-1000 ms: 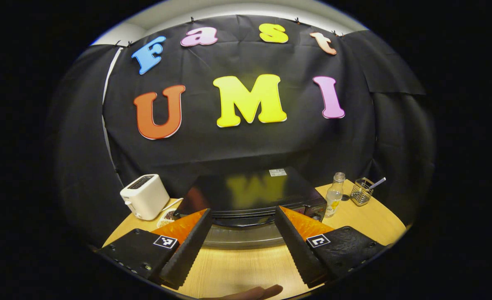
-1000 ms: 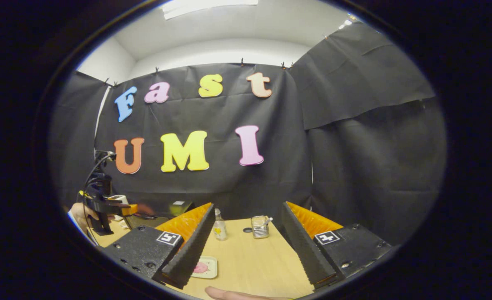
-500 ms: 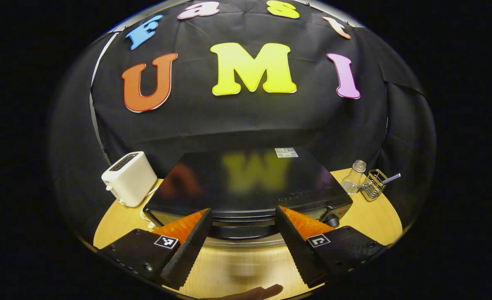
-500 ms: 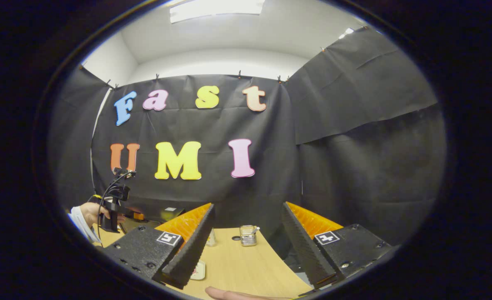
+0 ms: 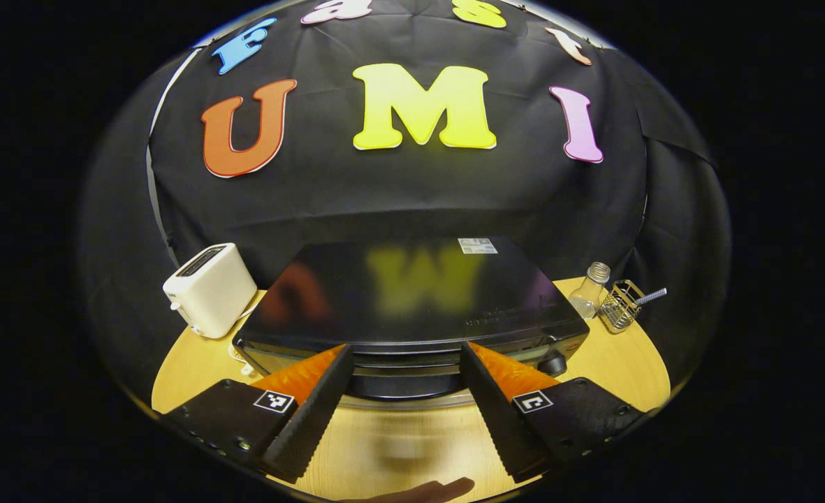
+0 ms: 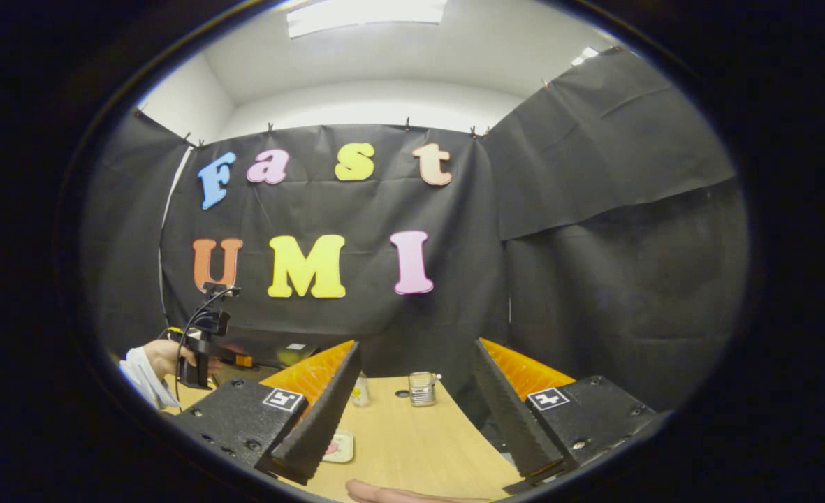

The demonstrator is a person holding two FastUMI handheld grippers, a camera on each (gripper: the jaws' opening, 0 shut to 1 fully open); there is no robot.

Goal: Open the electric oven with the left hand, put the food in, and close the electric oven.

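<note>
The black electric oven point(image 5: 412, 300) stands in the middle of the left gripper view, seen from above and in front. Its front edge and handle point(image 5: 405, 391) lie between the fingers of my left gripper point(image 5: 405, 347), which is open and holds nothing. In the right gripper view my right gripper point(image 6: 415, 346) is open and empty above the table. A small plate with pink food point(image 6: 339, 447) lies just behind its left finger. Farther left, a hand holds the left gripper point(image 6: 234, 360) at the oven point(image 6: 279, 353).
A white toaster point(image 5: 209, 290) stands left of the oven. A glass bottle point(image 5: 589, 290) and a wire basket point(image 5: 622, 314) stand to its right on the wooden table point(image 5: 615, 363). Black cloth walls close in the back and sides.
The left gripper has moved in towards the oven and tipped down, so the oven top looms larger. The right gripper has shifted only slightly. Both stay open.
</note>
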